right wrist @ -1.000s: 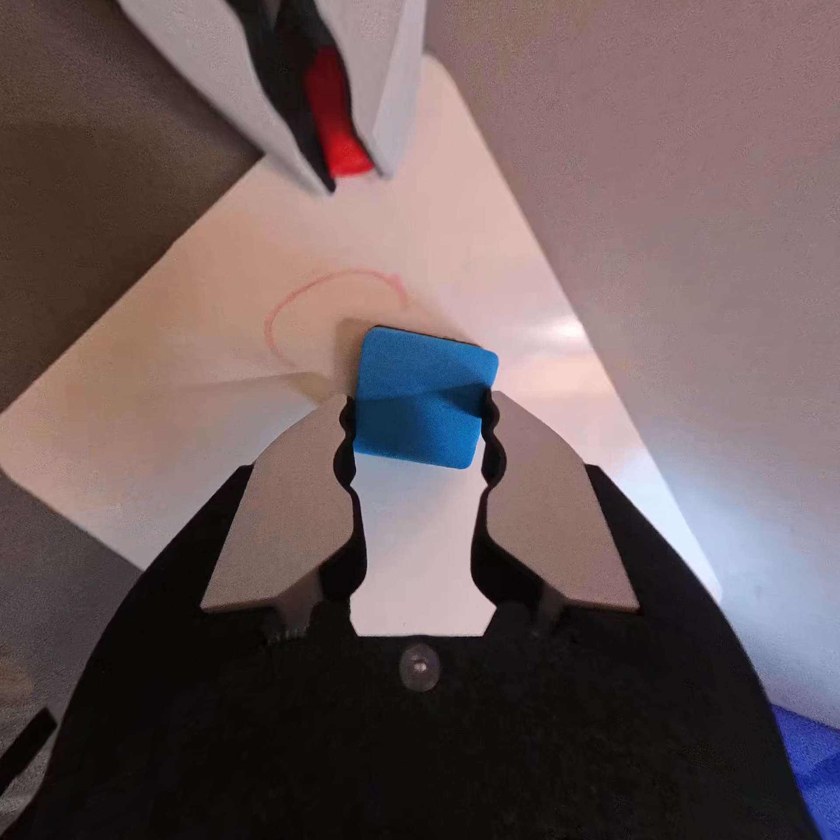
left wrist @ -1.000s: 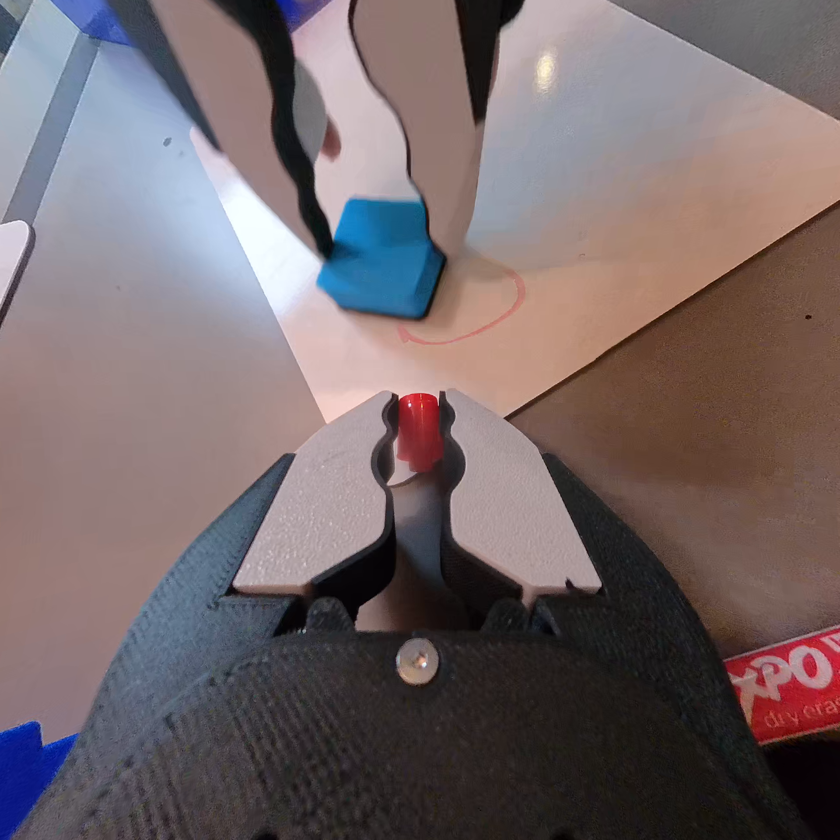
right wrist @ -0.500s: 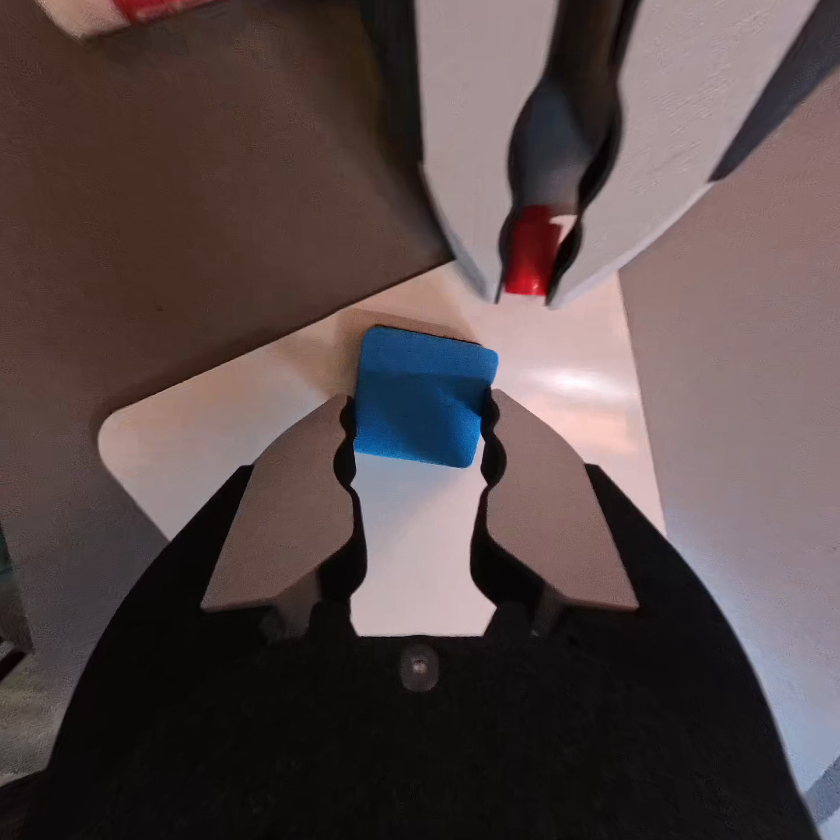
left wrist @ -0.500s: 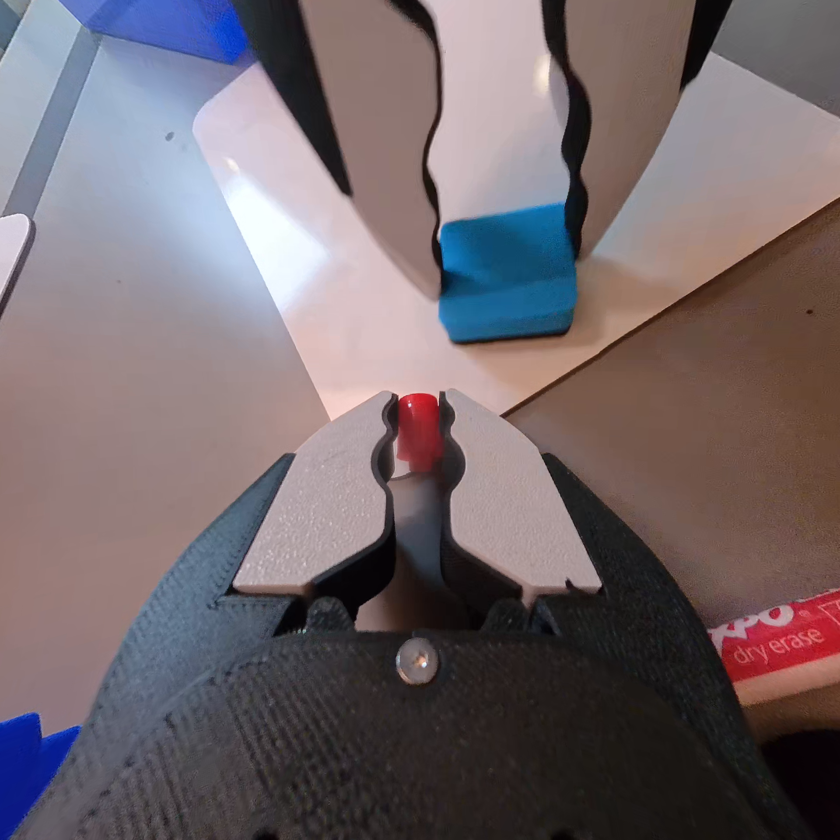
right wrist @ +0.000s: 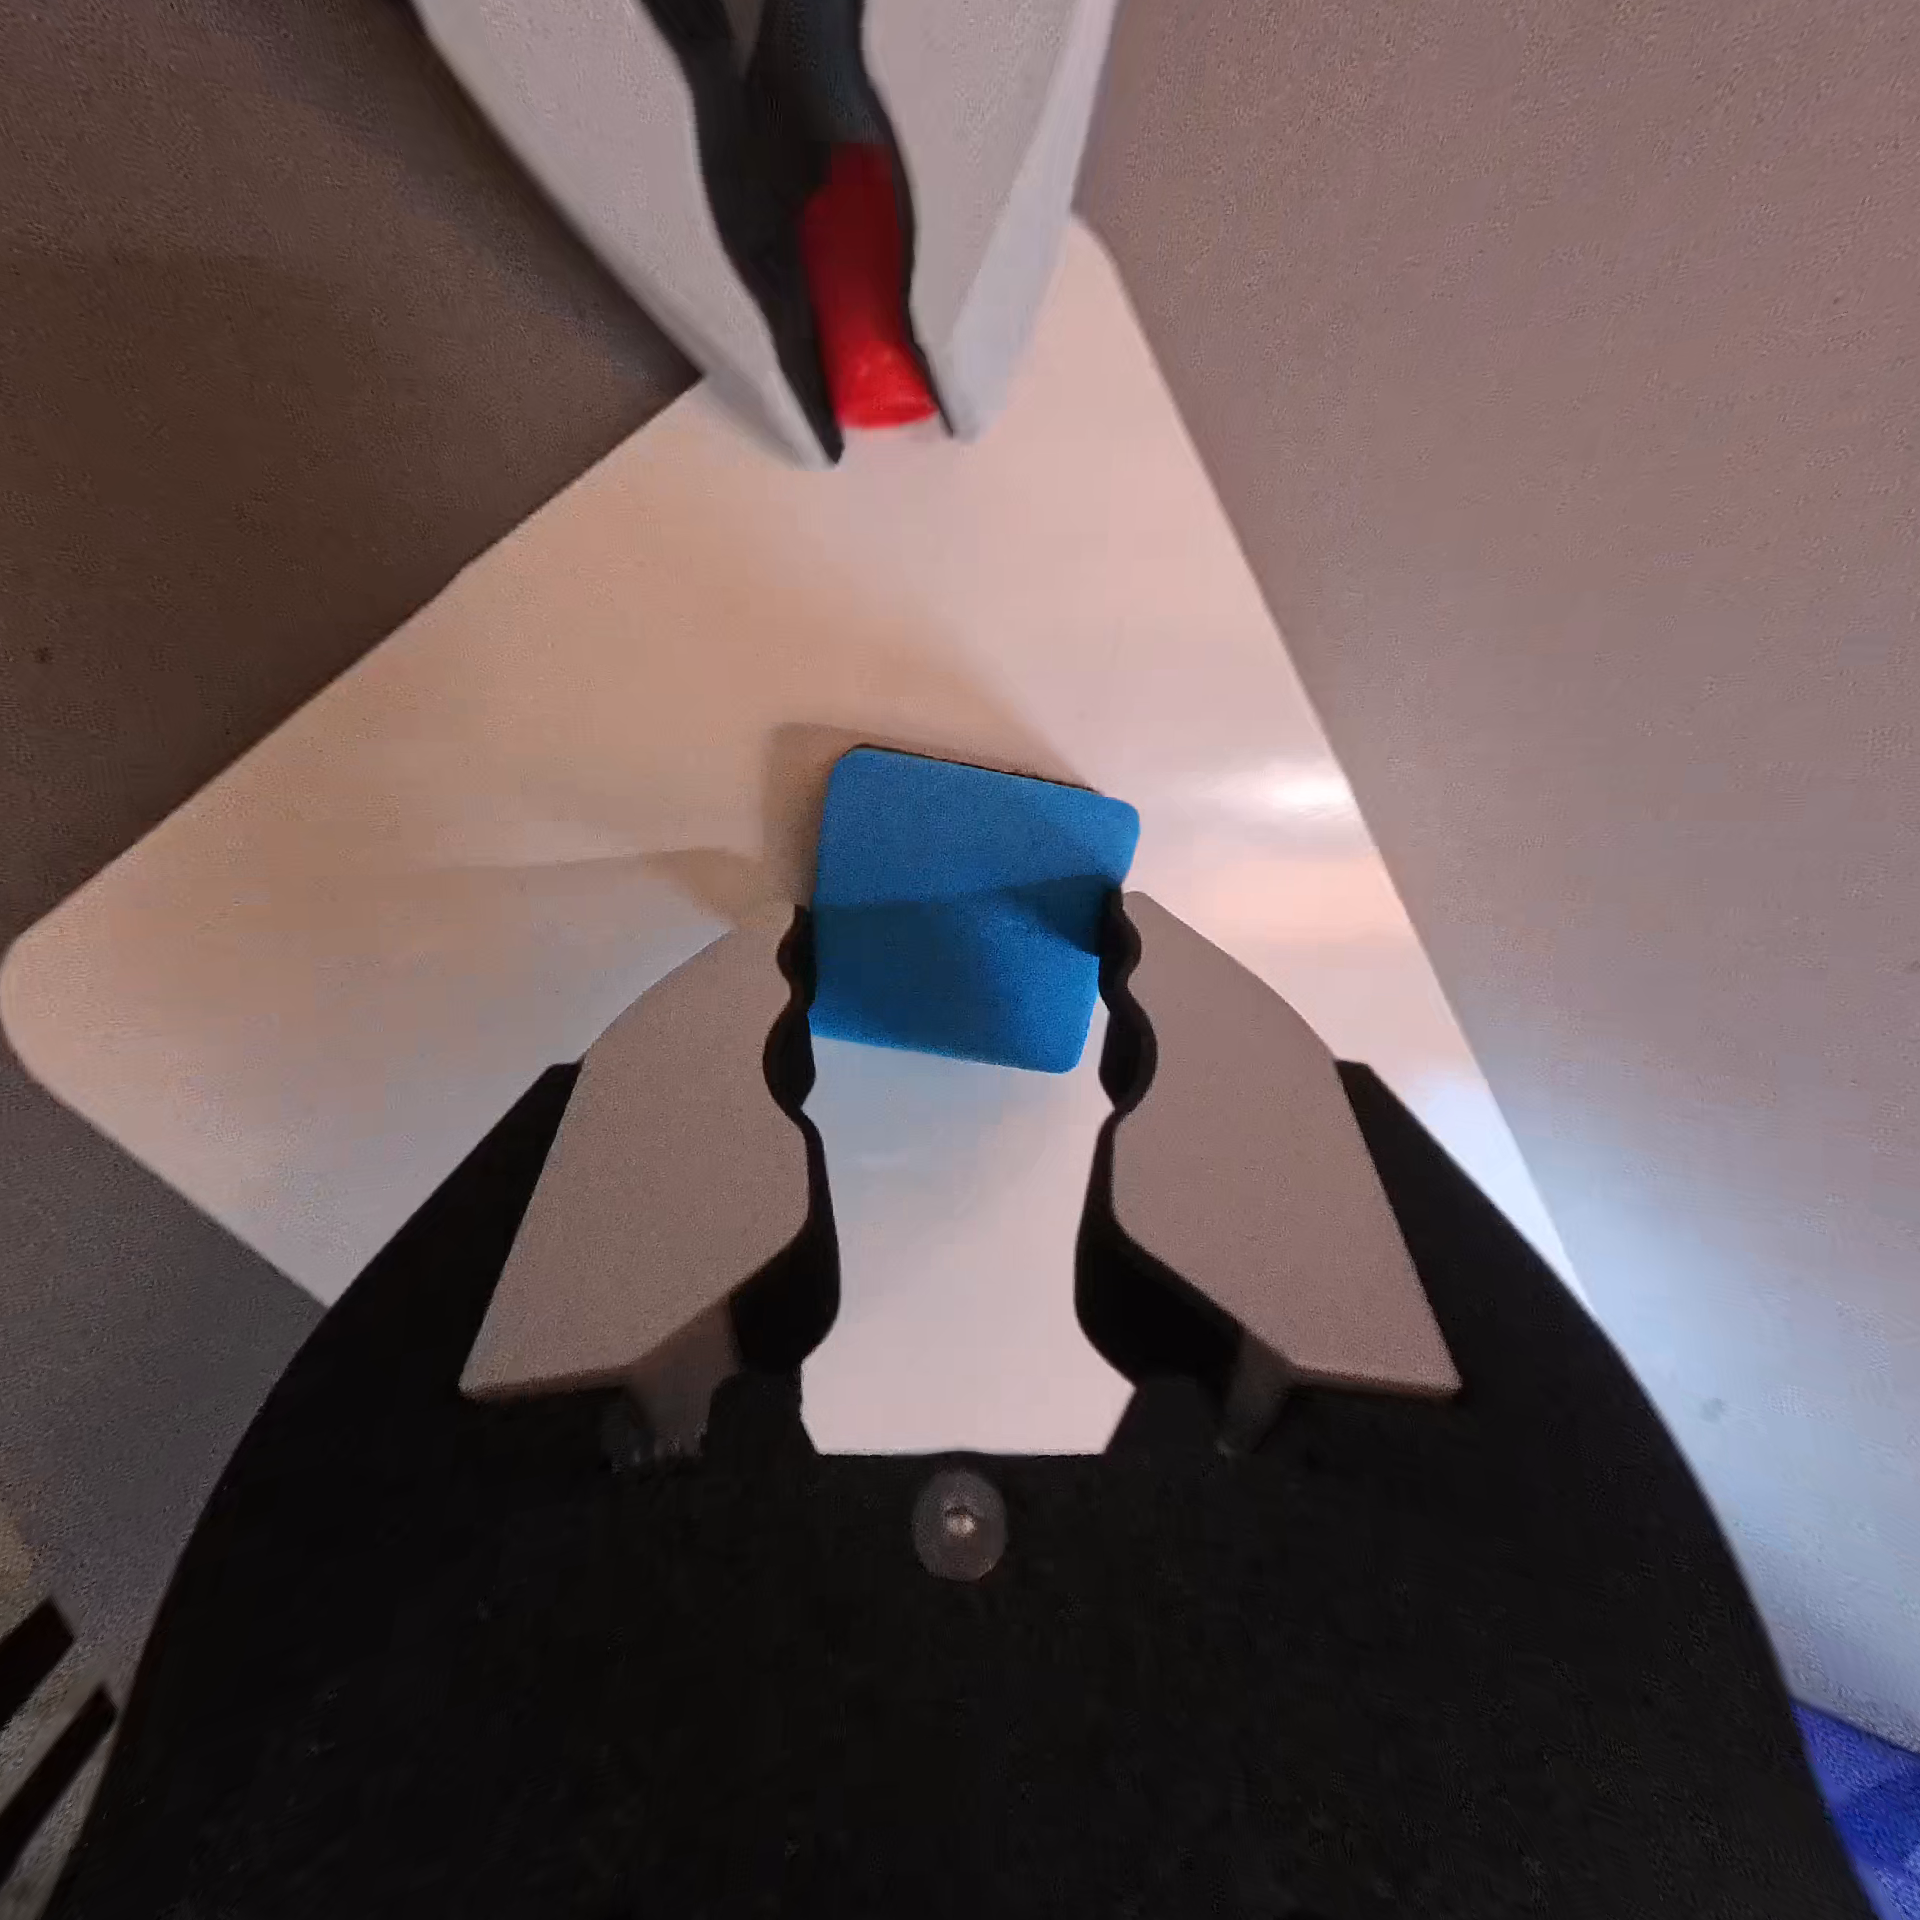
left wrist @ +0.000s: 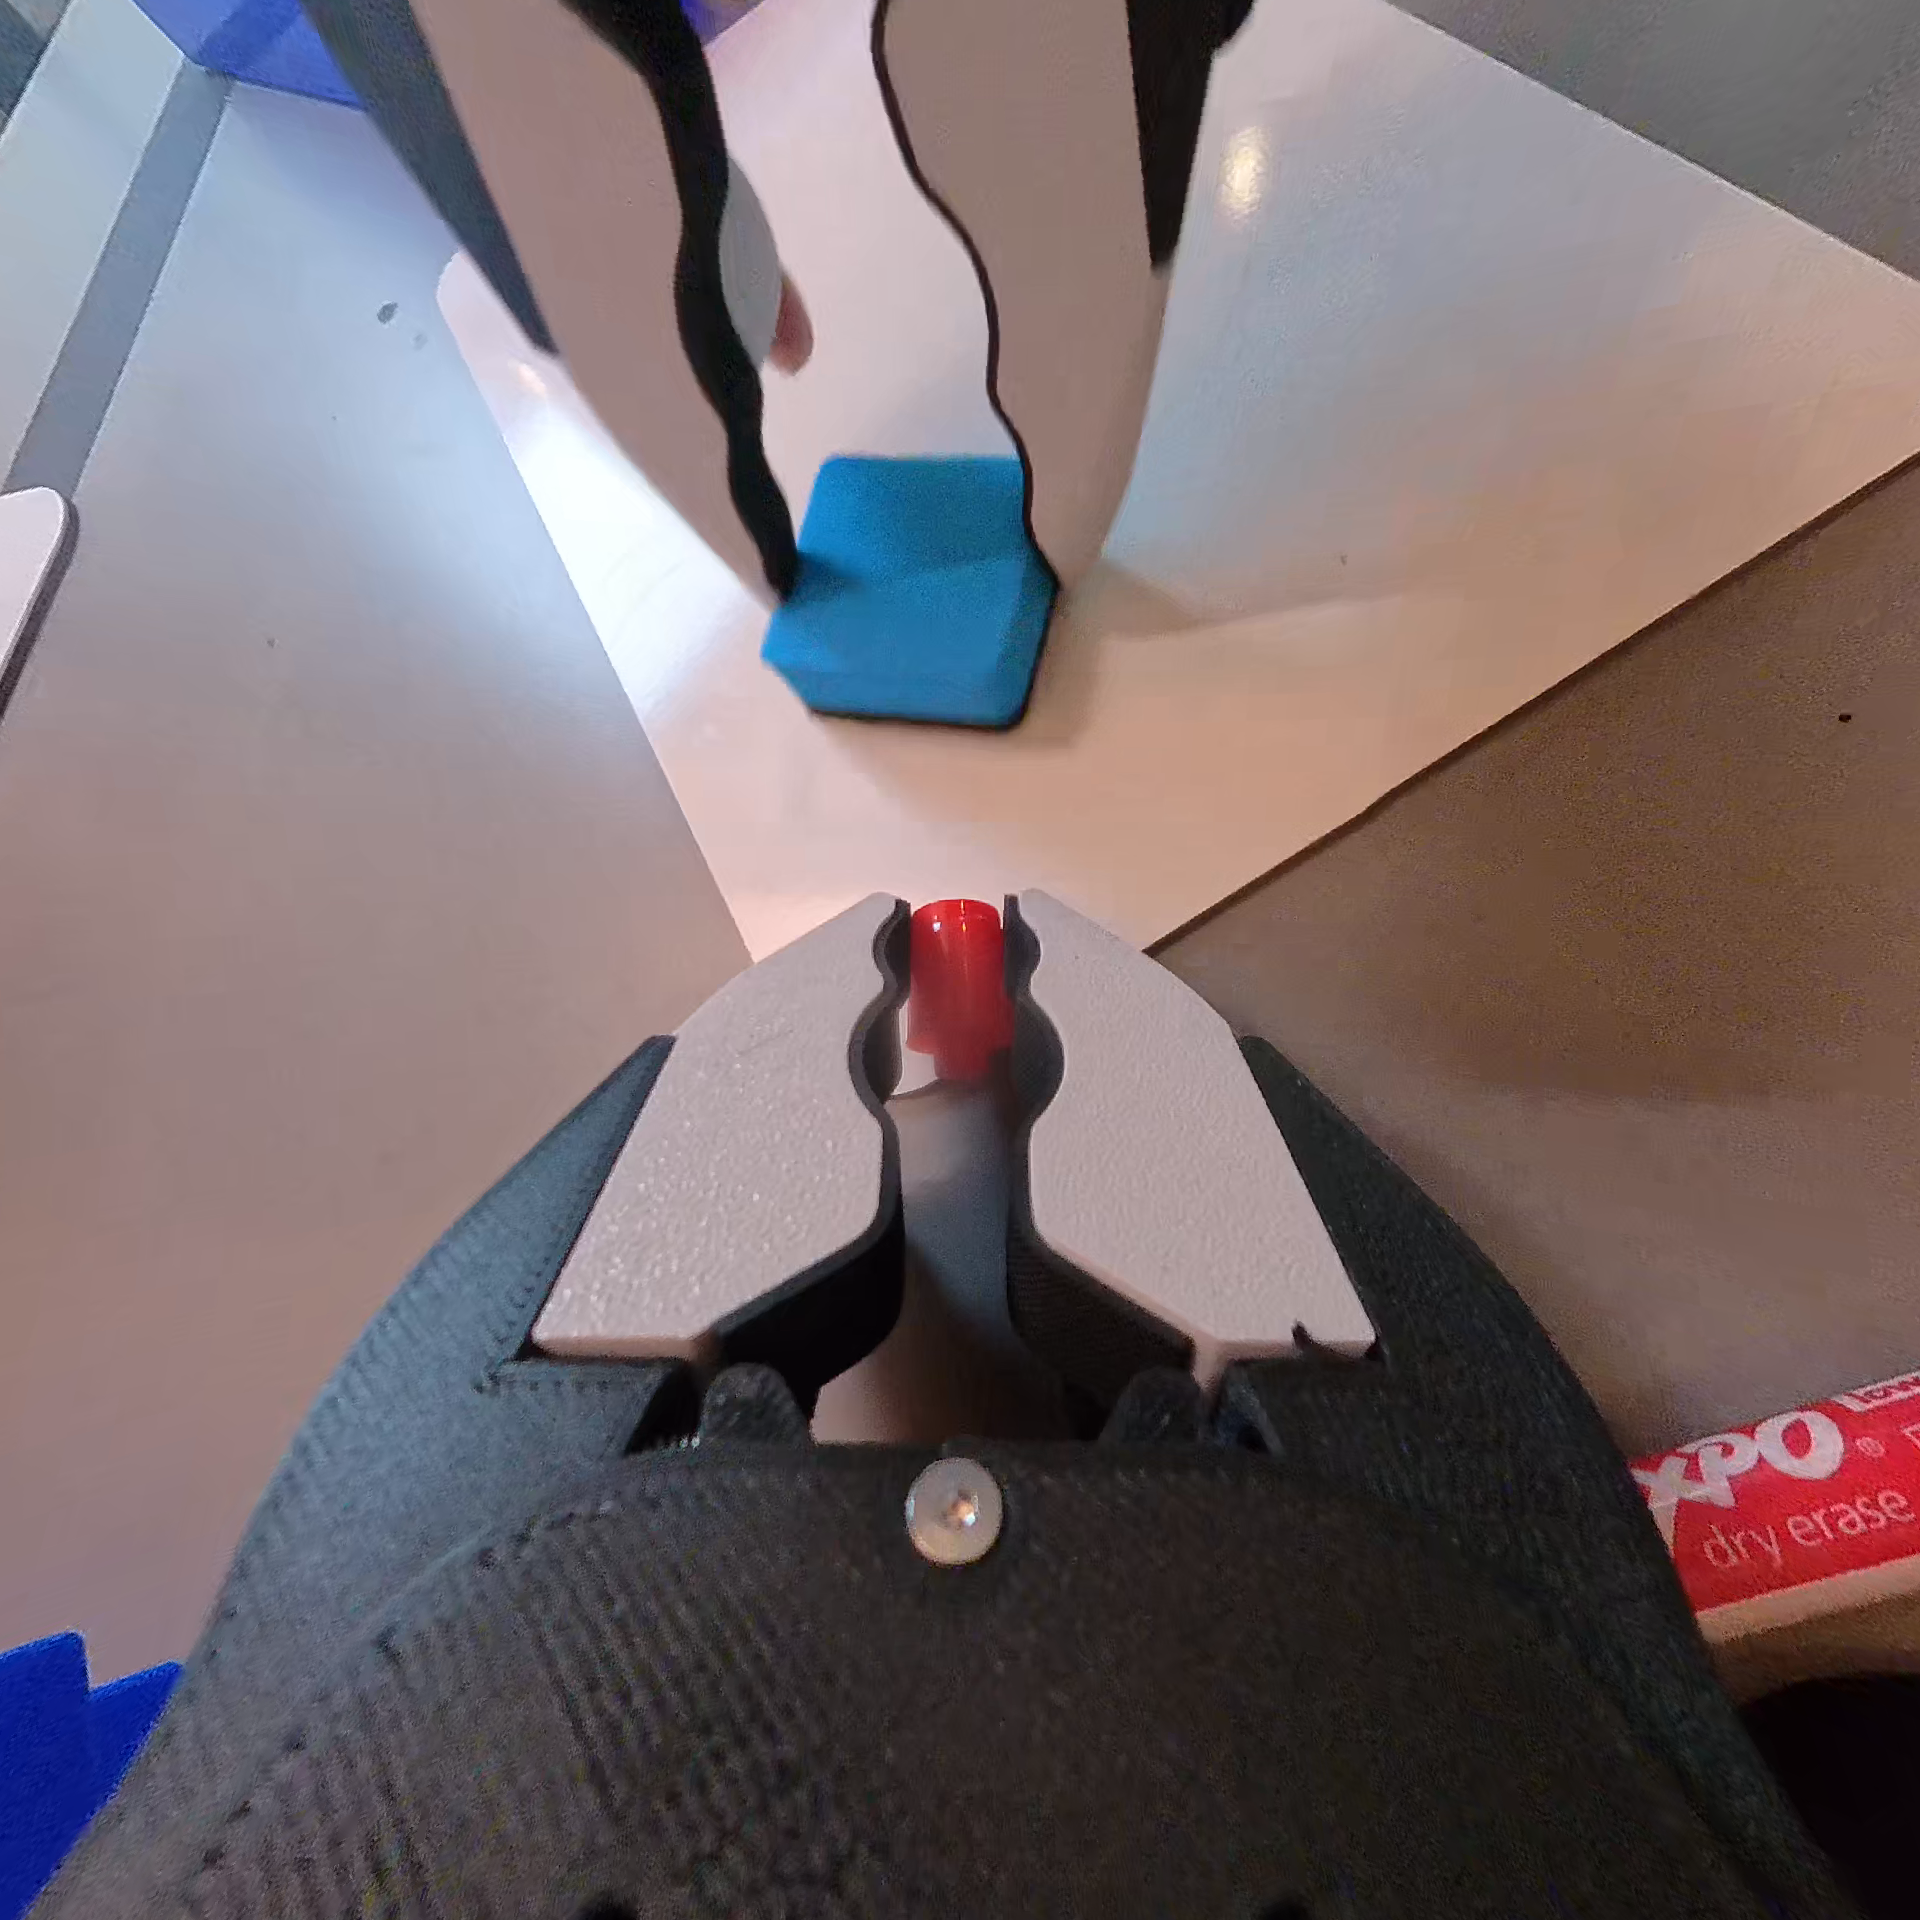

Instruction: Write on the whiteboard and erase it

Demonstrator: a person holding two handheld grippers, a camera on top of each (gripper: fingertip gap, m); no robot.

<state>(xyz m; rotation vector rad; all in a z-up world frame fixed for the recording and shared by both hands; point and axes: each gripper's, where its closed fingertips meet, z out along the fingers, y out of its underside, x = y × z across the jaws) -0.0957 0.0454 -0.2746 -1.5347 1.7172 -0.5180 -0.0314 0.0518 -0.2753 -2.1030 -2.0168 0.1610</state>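
Note:
My left gripper (left wrist: 958,920) is shut on a red marker (left wrist: 956,982); its red end shows between the pads, above the near corner of the white whiteboard (left wrist: 1351,499). My right gripper (right wrist: 961,925) is shut on a blue eraser (right wrist: 966,904) and presses it flat on the whiteboard (right wrist: 520,831). In the left wrist view the eraser (left wrist: 914,592) sits between the right gripper's fingers (left wrist: 1070,312). In the right wrist view the left gripper (right wrist: 888,416) with the marker (right wrist: 868,343) is at the top. The board surface in view bears no marks.
The whiteboard lies on a grey-brown table (left wrist: 1558,987). A red and white marker box (left wrist: 1797,1496) lies at the right edge of the left wrist view. Blue objects show at the top left (left wrist: 260,42) and bottom left (left wrist: 52,1745).
A second ago a red curved line was on the board beside the eraser; it is gone now. The right gripper swept the eraser across the board and back. The left gripper stayed in place.

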